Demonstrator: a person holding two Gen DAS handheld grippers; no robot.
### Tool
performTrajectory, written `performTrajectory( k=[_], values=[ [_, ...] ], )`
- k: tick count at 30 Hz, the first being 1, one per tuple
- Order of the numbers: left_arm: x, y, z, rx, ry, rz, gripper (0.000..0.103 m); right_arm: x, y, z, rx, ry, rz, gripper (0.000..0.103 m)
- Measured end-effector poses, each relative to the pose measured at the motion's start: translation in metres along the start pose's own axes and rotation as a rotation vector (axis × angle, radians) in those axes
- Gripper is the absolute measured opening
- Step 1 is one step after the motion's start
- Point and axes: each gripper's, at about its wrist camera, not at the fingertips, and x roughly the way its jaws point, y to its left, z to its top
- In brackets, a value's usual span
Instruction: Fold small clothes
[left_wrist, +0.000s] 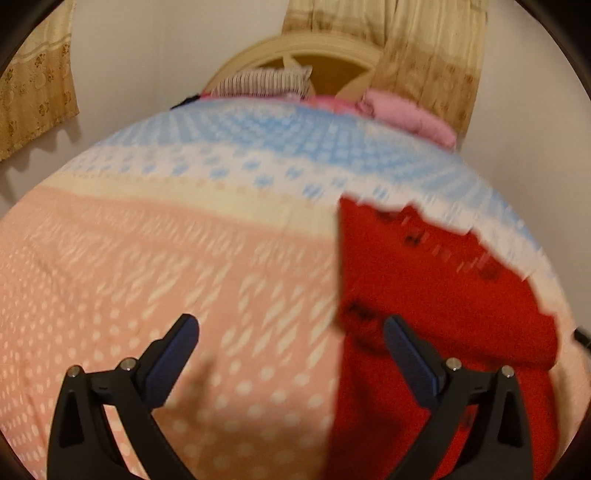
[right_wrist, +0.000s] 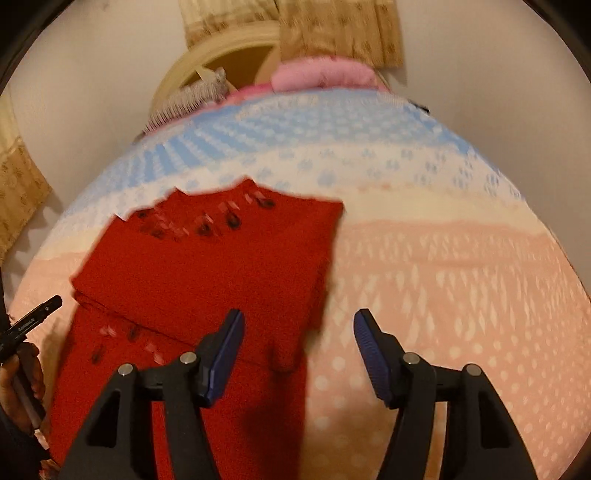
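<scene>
I see both the left gripper (left_wrist: 291, 328) and right gripper (right_wrist: 298, 325) released, jaws empty, over the blurred red garment (right_wrist: 207, 258) on the bed (left_wrist: 147, 258); its near end is cut off.

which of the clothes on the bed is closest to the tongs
The red garment, spread out just ahead of both tongs. The pink clothes and the striped piece lie far off by the headboard.

White walls (left_wrist: 155, 44), patterned curtains (left_wrist: 436, 55), bedspread (left_wrist: 147, 240).
</scene>
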Motion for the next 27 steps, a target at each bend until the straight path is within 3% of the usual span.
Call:
performTrajectory(
  k=[3, 5, 8, 9, 11, 18, 23, 27],
  values=[
    [0.013, -0.019, 0.014, 0.024, 0.011, -0.024, 0.103, 0.003, 0.018, 0.009, -0.021, -0.002, 0.077, 0.063],
    [0.032, -0.03, 0.015, 0.049, 0.032, 0.029, 0.103, 0.016, 0.03, 0.012, -0.035, 0.012, 0.118, 0.063],
    [0.071, -0.031, 0.008, 0.12, 0.1, 0.172, 0.103, 0.045, 0.041, 0.008, -0.03, 0.059, 0.14, 0.063],
    [0.081, -0.024, 0.004, 0.129, 0.128, 0.175, 0.103, 0.055, 0.043, 0.004, -0.033, 0.085, 0.137, 0.063],
    [0.083, -0.006, 0.003, 0.059, 0.148, 0.097, 0.103, 0.065, 0.048, -0.007, -0.055, 0.113, 0.142, 0.063],
    [0.085, 0.012, -0.001, 0.007, 0.167, 0.112, 0.103, 0.067, 0.061, -0.034, -0.166, 0.105, 0.095, 0.063],
    [0.083, 0.01, -0.003, 0.013, 0.165, 0.115, 0.103, 0.051, 0.046, -0.019, -0.042, 0.02, 0.149, 0.063],
    [0.082, 0.009, -0.004, 0.018, 0.16, 0.117, 0.103, 0.073, 0.034, -0.022, -0.005, 0.096, 0.148, 0.063]
  ],
)
